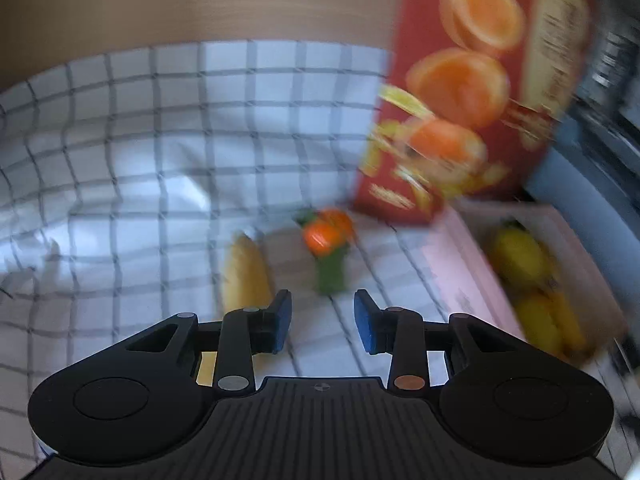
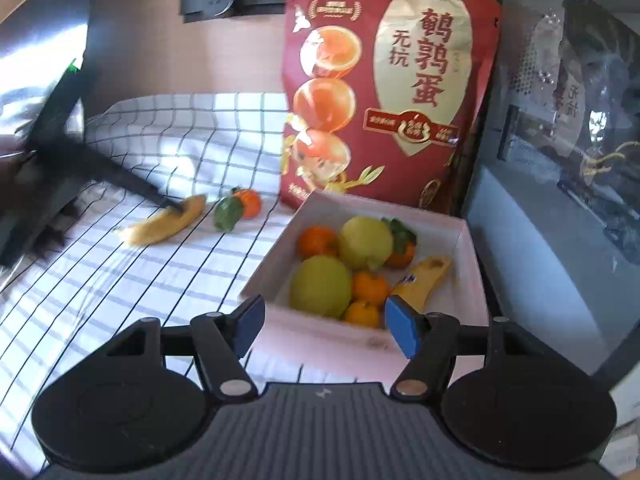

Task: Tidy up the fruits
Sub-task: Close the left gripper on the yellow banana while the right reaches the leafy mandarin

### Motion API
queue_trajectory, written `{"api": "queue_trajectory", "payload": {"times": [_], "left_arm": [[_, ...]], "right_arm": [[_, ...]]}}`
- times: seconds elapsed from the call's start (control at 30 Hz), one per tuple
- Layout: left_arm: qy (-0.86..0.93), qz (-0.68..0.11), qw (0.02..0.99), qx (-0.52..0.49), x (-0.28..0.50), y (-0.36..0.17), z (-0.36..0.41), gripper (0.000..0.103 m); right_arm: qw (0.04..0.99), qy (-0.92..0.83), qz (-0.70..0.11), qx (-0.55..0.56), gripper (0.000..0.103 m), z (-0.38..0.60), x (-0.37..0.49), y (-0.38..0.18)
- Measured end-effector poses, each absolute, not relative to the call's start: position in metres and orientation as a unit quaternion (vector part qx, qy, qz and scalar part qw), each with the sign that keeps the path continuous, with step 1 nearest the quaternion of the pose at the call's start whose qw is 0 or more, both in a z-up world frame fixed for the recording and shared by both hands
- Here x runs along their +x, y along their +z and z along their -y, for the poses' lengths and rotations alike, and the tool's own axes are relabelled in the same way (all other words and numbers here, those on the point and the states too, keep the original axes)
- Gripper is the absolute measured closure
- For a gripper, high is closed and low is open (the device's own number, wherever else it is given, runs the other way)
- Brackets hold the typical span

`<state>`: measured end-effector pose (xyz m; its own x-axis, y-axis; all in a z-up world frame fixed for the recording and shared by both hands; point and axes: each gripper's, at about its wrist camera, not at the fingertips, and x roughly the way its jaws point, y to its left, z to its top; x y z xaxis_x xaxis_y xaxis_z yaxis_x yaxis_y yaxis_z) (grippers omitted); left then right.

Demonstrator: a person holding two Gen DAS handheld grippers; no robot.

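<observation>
Only right wrist view: pink box with two yellow-green fruits, oranges and a banana inside, sharply seen.
Left gripper: jaws parted, empty, above checked cloth.
Right gripper: wide apart, empty, over box.
Loose fruit: banana and leafy orange on cloth beside red pouch.

Checked cloth: woven, matt, creased. Red pouch behind the box: glossy foil-like film. Box: matt white card. Fruit inside it: smooth, plastic-looking sheen. Right gripper: matt black plastic, blue rubbery pads.
</observation>
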<state>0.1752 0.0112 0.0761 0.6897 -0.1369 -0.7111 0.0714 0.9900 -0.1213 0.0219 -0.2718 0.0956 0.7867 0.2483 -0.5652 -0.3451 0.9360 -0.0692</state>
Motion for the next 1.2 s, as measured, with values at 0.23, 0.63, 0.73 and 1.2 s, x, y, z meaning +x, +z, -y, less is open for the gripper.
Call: {"api": "queue_trajectory", "payload": {"times": [0.23,0.63,0.73,1.2], "left_arm": [[-0.008,-0.434,0.900,0.040,0.200,0.049,-0.024,0.060],[-0.026,-0.479,0.874,0.079,0.212,0.031,-0.020,0.056],[-0.031,-0.478,0.875,0.066,0.213,0.034,-0.025,0.057],[-0.023,-0.477,0.878,0.001,0.111,0.048,-0.020,0.061]], "right_arm": [[0.937,0.151,-0.291,-0.119,0.036,0.270,-0.002,0.086],[0.929,0.164,-0.318,-0.097,0.036,0.264,-0.001,0.073],[0.928,0.165,-0.322,-0.092,0.036,0.266,0.001,0.071],[0.929,0.200,-0.307,-0.044,0.036,0.250,0.038,0.088]]}}
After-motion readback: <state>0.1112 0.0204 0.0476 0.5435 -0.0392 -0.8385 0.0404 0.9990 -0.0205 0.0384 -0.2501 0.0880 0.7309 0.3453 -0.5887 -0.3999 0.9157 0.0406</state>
